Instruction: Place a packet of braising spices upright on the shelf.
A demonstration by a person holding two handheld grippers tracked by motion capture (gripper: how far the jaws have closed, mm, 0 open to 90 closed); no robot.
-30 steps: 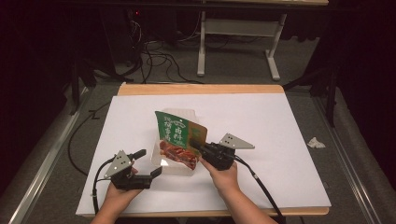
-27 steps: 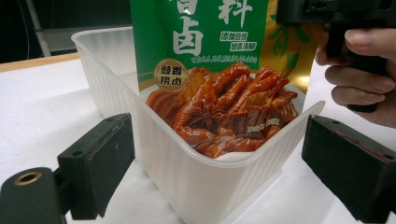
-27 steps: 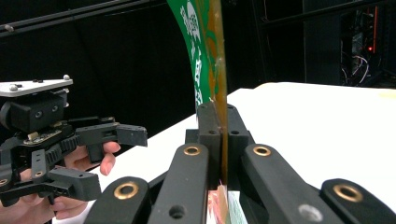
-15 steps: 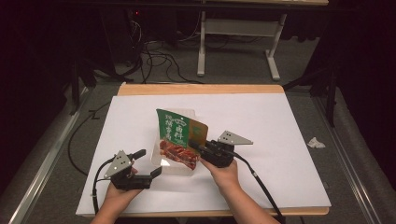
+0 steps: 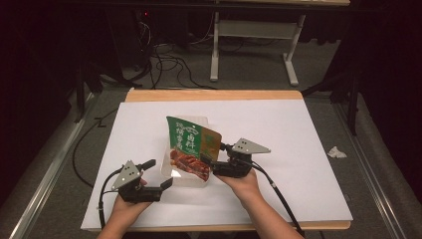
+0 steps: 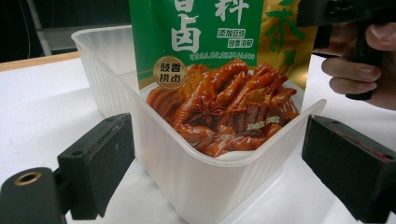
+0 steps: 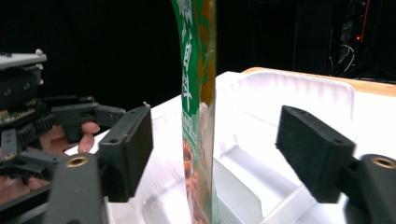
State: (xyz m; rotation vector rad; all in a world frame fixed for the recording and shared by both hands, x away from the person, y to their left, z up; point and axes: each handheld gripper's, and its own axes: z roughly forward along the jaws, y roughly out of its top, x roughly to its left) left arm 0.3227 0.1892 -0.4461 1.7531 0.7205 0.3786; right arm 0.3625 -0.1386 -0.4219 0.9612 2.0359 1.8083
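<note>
A white sheet covers most of the desk [image 5: 298, 149], leaving a strip of pale wood bare along the far edge. Near the middle of it sits a translucent white plastic tray [image 5: 186, 174], and a green and gold food pouch [image 5: 191, 147] stands in the tray, leaning a little, its lower end down inside the tray's walls (the printed picture on it shows reddish braised meat).

The left claw [image 5: 161, 174] rests low on the desk just beside the tray's near corner. In the left gripper view its two black jaws are spread wide on either side of that corner, touching nothing. The right claw [image 5: 211, 164] is held at the pouch's right edge; in the right gripper view its jaws stand well apart with the thin edge of the pouch [image 7: 198, 116] between them, gripping nothing.

Beyond the desk the room is dark. A grey carpeted floor [image 5: 249, 74] carries a tangle of black cables [image 5: 164, 59] and the white legs of another table frame [image 5: 254, 45]. A small crumpled scrap of white paper [image 5: 337, 152] lies on the floor to the desk's right.
</note>
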